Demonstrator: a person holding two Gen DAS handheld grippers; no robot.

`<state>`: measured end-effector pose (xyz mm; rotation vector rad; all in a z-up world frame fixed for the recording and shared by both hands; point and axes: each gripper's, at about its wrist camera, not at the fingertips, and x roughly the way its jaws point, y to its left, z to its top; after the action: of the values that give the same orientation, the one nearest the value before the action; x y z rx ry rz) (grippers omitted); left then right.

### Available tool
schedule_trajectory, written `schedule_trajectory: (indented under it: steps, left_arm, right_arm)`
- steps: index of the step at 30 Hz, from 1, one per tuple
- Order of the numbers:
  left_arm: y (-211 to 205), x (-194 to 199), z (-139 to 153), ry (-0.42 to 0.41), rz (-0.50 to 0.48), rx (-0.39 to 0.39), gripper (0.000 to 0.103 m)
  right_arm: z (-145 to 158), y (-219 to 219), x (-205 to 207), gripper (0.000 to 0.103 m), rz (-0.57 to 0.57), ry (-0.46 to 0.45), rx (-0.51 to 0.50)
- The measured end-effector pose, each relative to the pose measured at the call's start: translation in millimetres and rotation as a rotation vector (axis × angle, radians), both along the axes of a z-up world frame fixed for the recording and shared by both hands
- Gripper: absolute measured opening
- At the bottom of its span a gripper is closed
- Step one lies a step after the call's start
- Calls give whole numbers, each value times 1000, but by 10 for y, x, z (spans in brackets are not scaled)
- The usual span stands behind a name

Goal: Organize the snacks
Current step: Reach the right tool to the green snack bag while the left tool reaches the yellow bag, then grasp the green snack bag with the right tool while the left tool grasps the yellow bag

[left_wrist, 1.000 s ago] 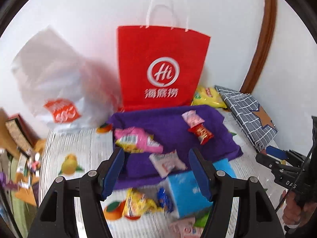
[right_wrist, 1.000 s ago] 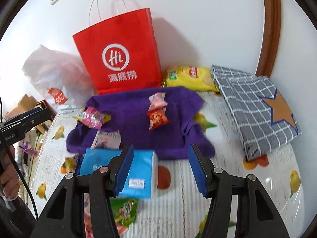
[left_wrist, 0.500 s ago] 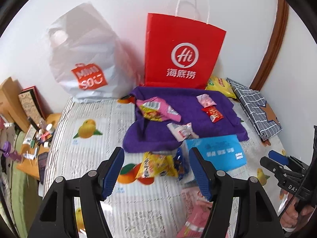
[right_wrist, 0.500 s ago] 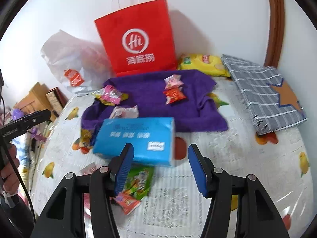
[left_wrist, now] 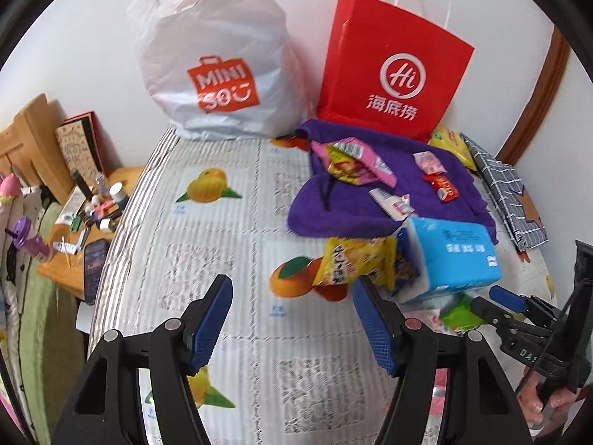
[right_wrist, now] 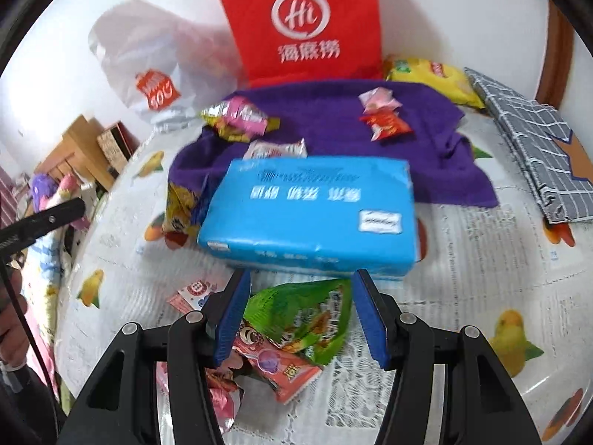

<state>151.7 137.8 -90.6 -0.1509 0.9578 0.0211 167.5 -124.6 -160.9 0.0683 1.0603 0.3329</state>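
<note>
both the left gripper (left_wrist: pixel 292 319) and right gripper (right_wrist: pixel 301 315) hang apart and empty; the right one lines up over the green snack packet (right_wrist: pixel 304 315), which it must drop onto and clamp.

Red bag (left_wrist: pixel 393 70) matt paper; purple towel (right_wrist: pixel 333 118) fuzzy cloth; blue tissue pack (right_wrist: pixel 311 211) glossy plastic.

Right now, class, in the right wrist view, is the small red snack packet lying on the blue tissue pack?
No: the small red snack packet lies on the purple towel, beyond the blue tissue pack.
</note>
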Motion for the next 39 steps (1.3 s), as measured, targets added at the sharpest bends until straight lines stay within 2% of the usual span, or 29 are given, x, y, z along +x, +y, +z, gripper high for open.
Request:
schedule_trajectory:
  steps: [4,6,9,15,19,25,31,39]
  left_arm:
    - [67,-33,-105,21,10,-2,66]
    - [92,-47,-142,27,14,-7,66]
    - [134,-70,-217,44,18,-14,66]
    - [143,-98,-283,59,23,-16,66]
    - [36,-95,-305,53,-6,-14,66]
    - [-167,-21,-369,53,-48,-4,66]
    - [-367,140,-383,21,-81,-48,66]
    - [-585,462,-418,4,-111,-91,66]
  right_arm:
    - [-172,66,-3,58,3,17,-53]
    - [-235,58,-10,63,-1,24,-57]
    - [-329,44,-12,64,-4,39,-77]
    - [-385,-13,-14,68,-7,34,-63]
    - [-380,-95,-27,66,-6,16,-78]
    - [-407,-413,-23,64,-89,-15,-90]
    - [-444,-635,-50,64,-109,-77,-116]
    - [-496,-656,-85,64,-96,-152,-179]
